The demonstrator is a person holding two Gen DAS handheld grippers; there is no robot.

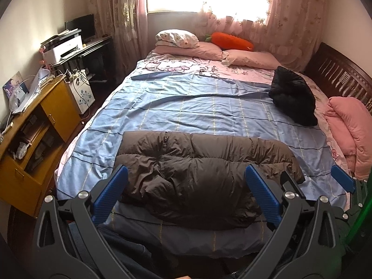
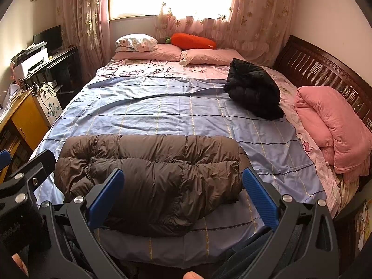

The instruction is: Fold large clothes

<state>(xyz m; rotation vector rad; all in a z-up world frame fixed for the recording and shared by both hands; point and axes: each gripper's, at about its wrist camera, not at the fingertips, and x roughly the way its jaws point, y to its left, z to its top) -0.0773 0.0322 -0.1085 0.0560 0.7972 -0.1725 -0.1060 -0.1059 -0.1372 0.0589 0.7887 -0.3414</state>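
Note:
A brown puffer jacket (image 1: 197,174) lies folded into a compact bundle on the blue checked sheet (image 1: 186,107) near the front edge of the bed; it also shows in the right wrist view (image 2: 153,174). My left gripper (image 1: 186,174) is open and empty, held above the near edge of the jacket. My right gripper (image 2: 183,179) is open and empty, also above the jacket's near side. The right gripper's blue fingertip (image 1: 341,179) shows at the right in the left wrist view. A black puffer jacket (image 1: 293,95) lies folded at the far right of the bed, also seen in the right wrist view (image 2: 255,90).
A pink quilt (image 2: 332,125) is bundled at the bed's right edge by the dark wooden bed frame (image 2: 325,69). Pillows (image 1: 186,44) and an orange carrot cushion (image 1: 232,40) lie at the far end. A yellow cabinet (image 1: 30,139) and a desk with a printer (image 1: 62,48) stand left of the bed.

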